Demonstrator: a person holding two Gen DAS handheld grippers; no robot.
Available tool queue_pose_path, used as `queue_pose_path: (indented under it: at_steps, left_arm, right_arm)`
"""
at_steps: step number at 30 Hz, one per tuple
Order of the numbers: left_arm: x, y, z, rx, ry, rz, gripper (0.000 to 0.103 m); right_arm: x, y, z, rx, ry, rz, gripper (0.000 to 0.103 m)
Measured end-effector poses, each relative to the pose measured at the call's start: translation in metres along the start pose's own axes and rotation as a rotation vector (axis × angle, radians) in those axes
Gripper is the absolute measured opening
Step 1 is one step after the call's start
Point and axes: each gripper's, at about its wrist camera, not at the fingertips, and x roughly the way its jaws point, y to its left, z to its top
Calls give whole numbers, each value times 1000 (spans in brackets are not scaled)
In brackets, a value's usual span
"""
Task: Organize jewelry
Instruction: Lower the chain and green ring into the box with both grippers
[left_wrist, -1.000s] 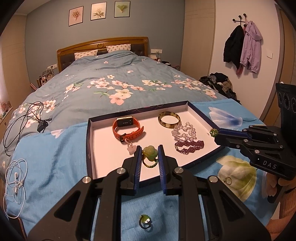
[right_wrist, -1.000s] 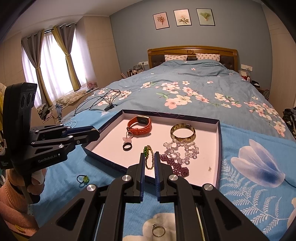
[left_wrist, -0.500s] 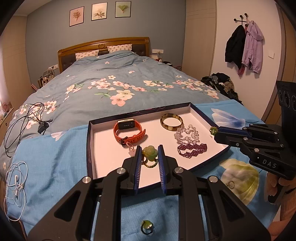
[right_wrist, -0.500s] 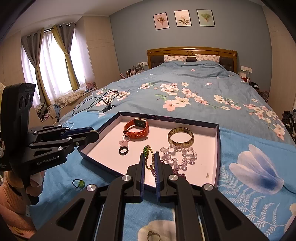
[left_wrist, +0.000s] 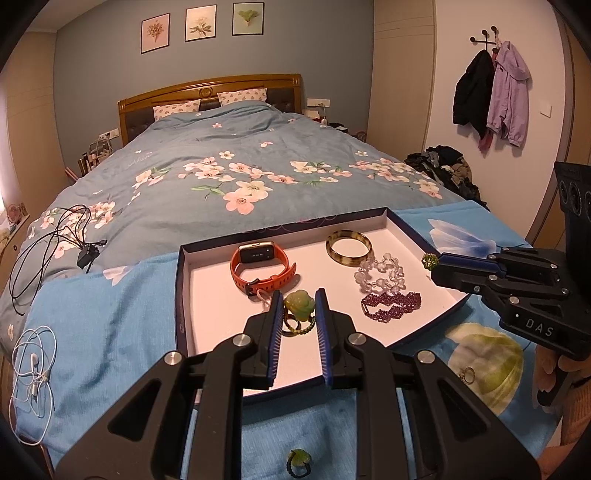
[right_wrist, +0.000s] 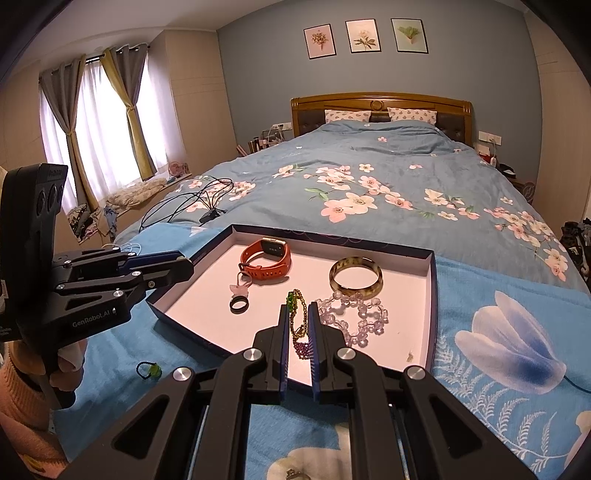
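Observation:
My left gripper (left_wrist: 298, 308) is shut on a pale green rose-shaped ring (left_wrist: 300, 303), held over the near part of the dark blue tray (left_wrist: 180, 295). My right gripper (right_wrist: 299, 318) is shut on a gold chain with a green bead (right_wrist: 293, 301), above the tray's (right_wrist: 434, 295) front edge. In the tray lie an orange smartwatch (left_wrist: 263, 266), a mottled bangle (left_wrist: 349, 246), a clear bead bracelet (left_wrist: 380, 274), a purple bead bracelet (left_wrist: 391, 304), a black ring (right_wrist: 239, 305) and a pink charm (right_wrist: 238, 289). The right gripper (left_wrist: 437, 264) hangs at the tray's right rim.
On the blue cloth near me lie a green beaded ring (left_wrist: 298, 459) and a small gold ring (left_wrist: 467, 374). Black cables (left_wrist: 55, 236) and white earphones (left_wrist: 31, 363) lie on the left. The flowered bed stretches behind the tray. A hand (right_wrist: 40, 369) grips the left tool.
Both views have drifted only slightly against the tray. Each gripper keeps the same grip on its piece.

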Motion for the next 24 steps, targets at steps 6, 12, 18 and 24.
queue_pose_path:
  at_steps: [6, 12, 18, 24]
  left_arm:
    - [6, 1, 2, -8, 1, 2, 18]
    - [6, -1, 0, -11, 1, 4, 18]
    - [8, 0, 0, -12, 3, 7, 18]
    - [12, 3, 1, -17, 6, 8, 18]
  right_arm:
    - [4, -4, 1, 12, -2, 3, 8]
    - [6, -5, 2, 16, -3, 5, 8]
    - [7, -5, 2, 15, -4, 5, 8]
    - [7, -5, 2, 16, -4, 6, 8]
